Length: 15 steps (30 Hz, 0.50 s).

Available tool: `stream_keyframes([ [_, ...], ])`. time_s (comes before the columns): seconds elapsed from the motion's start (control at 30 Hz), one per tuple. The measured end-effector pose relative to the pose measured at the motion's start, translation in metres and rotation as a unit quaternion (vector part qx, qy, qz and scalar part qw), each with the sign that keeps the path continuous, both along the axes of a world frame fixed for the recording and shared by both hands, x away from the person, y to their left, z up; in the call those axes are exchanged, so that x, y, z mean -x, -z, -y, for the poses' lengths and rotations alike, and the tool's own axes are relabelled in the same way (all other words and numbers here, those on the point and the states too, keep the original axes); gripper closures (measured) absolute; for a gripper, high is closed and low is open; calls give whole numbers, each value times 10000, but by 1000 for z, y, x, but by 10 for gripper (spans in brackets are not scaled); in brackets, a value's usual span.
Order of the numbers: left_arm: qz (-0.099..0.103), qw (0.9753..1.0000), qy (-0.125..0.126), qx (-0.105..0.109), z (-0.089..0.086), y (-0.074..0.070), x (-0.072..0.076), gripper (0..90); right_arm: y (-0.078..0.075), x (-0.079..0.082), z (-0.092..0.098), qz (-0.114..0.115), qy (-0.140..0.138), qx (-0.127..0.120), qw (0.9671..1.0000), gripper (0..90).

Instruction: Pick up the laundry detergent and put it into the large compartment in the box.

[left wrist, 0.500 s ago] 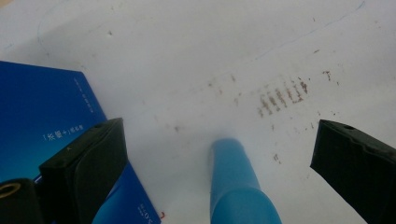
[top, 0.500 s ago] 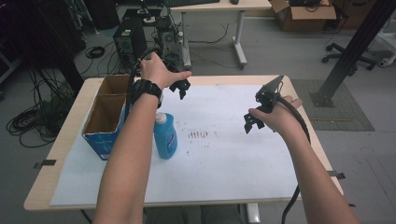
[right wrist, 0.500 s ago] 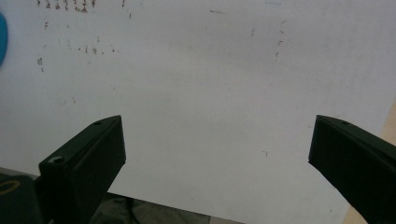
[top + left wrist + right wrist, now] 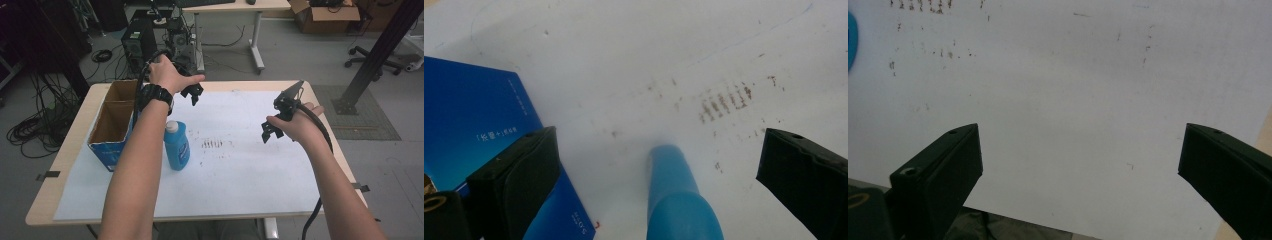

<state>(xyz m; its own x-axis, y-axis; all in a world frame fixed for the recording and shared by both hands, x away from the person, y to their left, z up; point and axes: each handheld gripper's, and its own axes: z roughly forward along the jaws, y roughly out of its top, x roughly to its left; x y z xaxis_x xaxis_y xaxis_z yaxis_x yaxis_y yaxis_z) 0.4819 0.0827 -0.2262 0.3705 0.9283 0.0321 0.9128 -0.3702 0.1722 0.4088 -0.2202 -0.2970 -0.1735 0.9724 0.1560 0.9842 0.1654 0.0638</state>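
Note:
A blue bottle [image 4: 176,147] with a white cap stands on the white sheet [image 4: 240,170], right beside an open blue cardboard box [image 4: 107,132]. My left gripper [image 4: 194,95] hovers above the far side of the sheet, beyond the bottle, and is open with nothing in it. In the left gripper view its jaws stand wide apart [image 4: 659,137], with the bottle [image 4: 679,200] low between them and the box [image 4: 474,125] at the left. My right gripper [image 4: 268,132] hangs over the right half of the sheet, also open and holding nothing [image 4: 1080,130].
Brown smudges [image 4: 215,144] mark the middle of the sheet. The wooden table edge [image 4: 320,107] runs close to the right hand. Beyond the table are a computer tower [image 4: 137,42], cables on the floor and another desk.

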Motion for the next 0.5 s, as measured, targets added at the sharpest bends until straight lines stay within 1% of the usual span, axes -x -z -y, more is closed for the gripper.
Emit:
stream_keyframes([
  [0.17, 3, 10000, 42, -38, 3, -4, 9, 39, 2, 2, 2, -17, 3, -30, 10000, 38],
  [0.27, 63, 9999, 68, -56, 4, -8, 17, 39, 5, 4, 3, -28, 6, -83, 10000, 38],
  [0.3, 63, 9999, 68, -56, 4, -8, 17, 39, 5, 4, 3, -28, 6, -83, 10000, 38],
  [0.33, 52, 9999, 64, -98, 4, -10, 21, 39, 5, 5, 3, -30, 11, -86, 10000, 38],
  [0.37, 52, 9999, 64, -98, 4, -10, 21, 39, 5, 5, 3, -30, 11, -86, 10000, 38],
  [0.4, 71, 9999, 74, -117, 3, -13, 26, 40, 5, 7, 3, 0, 15, -71, 10000, 37],
  [0.43, 71, 9999, 74, -117, 3, -13, 26, 39, 5, 7, 3, 0, 15, -71, 10000, 37],
  [0.5, 99, 9999, 66, -115, 3, -15, 31, 39, 5, 8, 3, -1, 4, -93, 10000, 37],
])
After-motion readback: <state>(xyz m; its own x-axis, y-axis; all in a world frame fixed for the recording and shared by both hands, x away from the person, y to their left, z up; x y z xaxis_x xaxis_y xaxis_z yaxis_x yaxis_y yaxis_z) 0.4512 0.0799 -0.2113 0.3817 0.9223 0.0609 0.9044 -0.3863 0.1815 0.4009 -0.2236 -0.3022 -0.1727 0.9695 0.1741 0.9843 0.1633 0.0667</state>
